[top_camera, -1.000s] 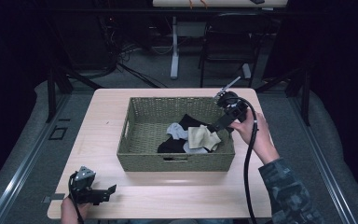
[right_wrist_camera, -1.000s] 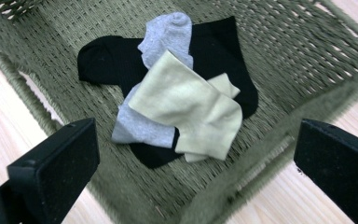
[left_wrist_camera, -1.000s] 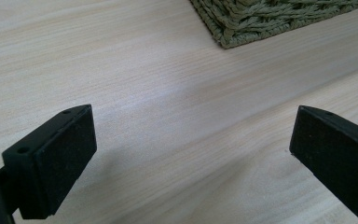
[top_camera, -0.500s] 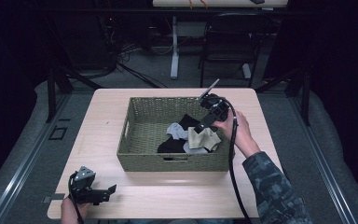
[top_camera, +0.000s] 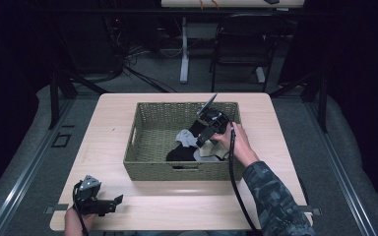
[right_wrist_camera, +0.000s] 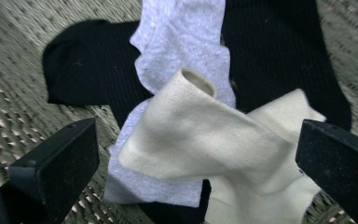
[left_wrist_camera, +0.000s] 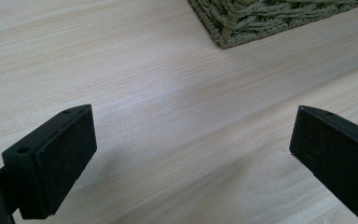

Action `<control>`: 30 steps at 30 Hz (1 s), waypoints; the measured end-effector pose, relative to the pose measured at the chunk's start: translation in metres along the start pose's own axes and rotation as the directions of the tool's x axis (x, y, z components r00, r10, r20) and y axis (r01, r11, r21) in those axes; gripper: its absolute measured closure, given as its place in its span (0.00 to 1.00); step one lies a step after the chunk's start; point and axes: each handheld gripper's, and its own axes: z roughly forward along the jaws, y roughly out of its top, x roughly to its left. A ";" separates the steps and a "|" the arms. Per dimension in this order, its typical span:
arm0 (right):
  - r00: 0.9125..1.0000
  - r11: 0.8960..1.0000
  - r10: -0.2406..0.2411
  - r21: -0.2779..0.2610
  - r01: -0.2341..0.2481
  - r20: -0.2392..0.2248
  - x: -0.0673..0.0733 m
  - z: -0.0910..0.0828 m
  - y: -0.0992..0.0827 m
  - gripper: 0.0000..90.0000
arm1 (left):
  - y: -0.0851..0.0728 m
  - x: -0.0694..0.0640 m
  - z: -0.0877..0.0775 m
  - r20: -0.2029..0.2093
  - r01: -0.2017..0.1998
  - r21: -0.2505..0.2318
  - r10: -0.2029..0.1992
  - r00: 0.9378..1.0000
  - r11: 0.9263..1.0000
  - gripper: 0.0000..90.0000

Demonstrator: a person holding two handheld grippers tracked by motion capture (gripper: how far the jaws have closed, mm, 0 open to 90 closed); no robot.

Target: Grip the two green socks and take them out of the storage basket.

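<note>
Nothing is lifted yet; the socks lie heaped in the right half of the wicker basket (top_camera: 152,147); the right gripper (right_wrist_camera: 196,154) hovers above them, jaws spread wide and empty, the cream sock (right_wrist_camera: 214,144) topmost over a grey sock (right_wrist_camera: 182,42) and black socks (right_wrist_camera: 88,60); the left gripper (top_camera: 109,204) rests open on the table (left_wrist_camera: 144,70); picking out, I judge, is all left to do.

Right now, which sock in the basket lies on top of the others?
The cream sock: it drapes over the grey sock, with the black socks underneath.
</note>
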 end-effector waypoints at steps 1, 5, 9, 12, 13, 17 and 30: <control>1.000 1.000 0.000 0.000 0.000 0.000 0.000 0.000 0.000 0.00 | 0.000 0.000 0.000 0.000 0.000 0.000 0.000 1.000 1.000 0.00; 1.000 0.999 -0.007 0.047 0.006 0.028 0.002 0.011 0.003 0.01 | 0.000 0.000 0.000 0.000 -0.001 0.001 0.001 1.000 1.000 0.00; 0.999 0.998 -0.004 0.058 0.002 0.050 0.002 0.017 0.004 0.17 | 0.000 0.000 0.000 -0.001 0.000 0.005 0.000 1.000 1.000 0.00; 0.998 0.997 0.001 0.079 -0.005 0.056 0.002 0.019 0.004 0.33 | 0.000 0.000 0.000 -0.001 -0.001 0.004 0.001 1.000 1.000 0.00; 0.998 0.997 0.001 0.079 -0.005 0.056 0.002 0.019 0.004 0.33 | 0.000 0.000 0.000 -0.001 -0.001 0.004 0.001 1.000 1.000 0.00; 0.997 0.995 -0.016 0.098 0.008 0.079 0.004 0.019 0.003 0.65 | 0.000 0.000 0.000 0.000 -0.002 0.007 0.002 1.000 1.000 0.00; 0.996 0.999 -0.018 0.050 0.014 0.086 0.004 -0.013 -0.003 0.91 | 0.000 0.000 0.001 -0.003 0.000 0.007 0.000 1.000 1.000 0.00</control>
